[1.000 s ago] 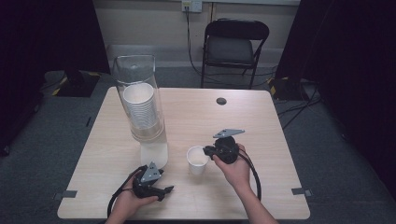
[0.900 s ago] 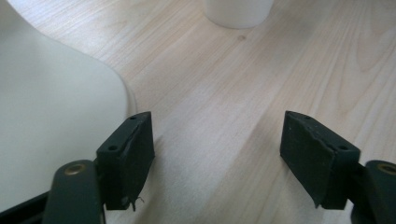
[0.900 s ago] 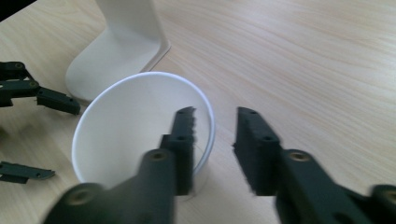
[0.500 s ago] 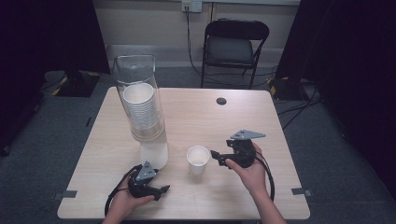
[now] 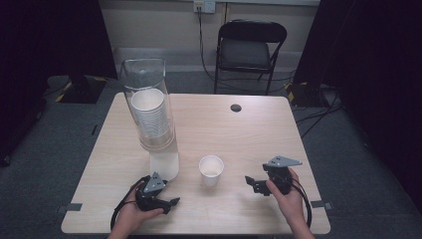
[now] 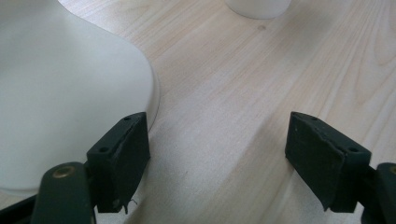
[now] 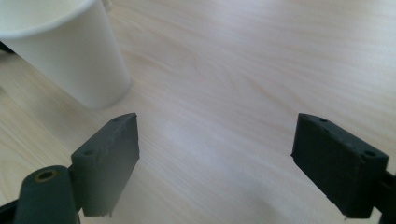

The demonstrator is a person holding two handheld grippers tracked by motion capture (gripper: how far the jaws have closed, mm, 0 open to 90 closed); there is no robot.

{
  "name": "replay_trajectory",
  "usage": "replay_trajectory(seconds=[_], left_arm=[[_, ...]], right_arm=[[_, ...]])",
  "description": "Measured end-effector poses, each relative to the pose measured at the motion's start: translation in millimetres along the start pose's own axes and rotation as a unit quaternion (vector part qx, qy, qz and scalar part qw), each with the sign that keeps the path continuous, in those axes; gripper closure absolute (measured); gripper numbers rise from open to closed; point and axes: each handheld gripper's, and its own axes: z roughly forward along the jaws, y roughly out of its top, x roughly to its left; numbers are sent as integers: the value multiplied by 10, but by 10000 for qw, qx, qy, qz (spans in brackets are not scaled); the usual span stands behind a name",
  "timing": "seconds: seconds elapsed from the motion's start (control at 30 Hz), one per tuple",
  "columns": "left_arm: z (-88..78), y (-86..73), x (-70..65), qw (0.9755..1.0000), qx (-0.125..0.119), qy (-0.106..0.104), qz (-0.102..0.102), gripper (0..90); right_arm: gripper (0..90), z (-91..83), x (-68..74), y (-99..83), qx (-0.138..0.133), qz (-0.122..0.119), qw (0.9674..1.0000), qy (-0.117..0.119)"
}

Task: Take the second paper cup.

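Now the paper cup (image 5: pixel 211 170) stands upright and alone on the wooden surface (image 5: pixel 214 124), to the left of the right gripper (image 5: pixel 255 184) and apart from it. It is plain white, tapered toward its base, with a rolled rim and a pale inside. In the right gripper view the cup (image 7: pixel 70 51) sits beyond the left jaw, outside the gap. The right gripper's jaws have just been opening and stand spread wide with only bare wood between them. The right hand (image 5: pixel 286 194) holds it low over the surface, jaws pointing toward the cup, grey plate on top.

The left gripper (image 5: pixel 171 201) rests near the front edge, jaws apart on nothing, its left jaw just beside the white base (image 6: pixel 60 93) of the clear cup dispenser (image 5: pixel 149 107).
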Motion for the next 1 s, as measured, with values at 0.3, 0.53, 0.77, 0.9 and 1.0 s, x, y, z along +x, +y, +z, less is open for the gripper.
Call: replay_trajectory(seconds=[0.3,0.53,0.77,0.9,1.0], left_arm=[[-11,-14,7,10000,10,18,-24,205],[-11,-13,8,10000,8,27,-15,202],[-56,-40,27,9997,-81,130,-195,200],[-149,-32,85,9983,-346,142,-446,200],[-208,-9,119,9977,-422,226,-481,200]], right_arm=[[145,135,-92,-342,408,-102,9983,-400],[139,147,-100,-398,301,-153,9980,-531],[135,148,-102,-401,305,-153,9980,-528],[135,148,-101,-401,304,-145,9980,-533],[135,148,-101,-402,302,-146,9980,-535]])
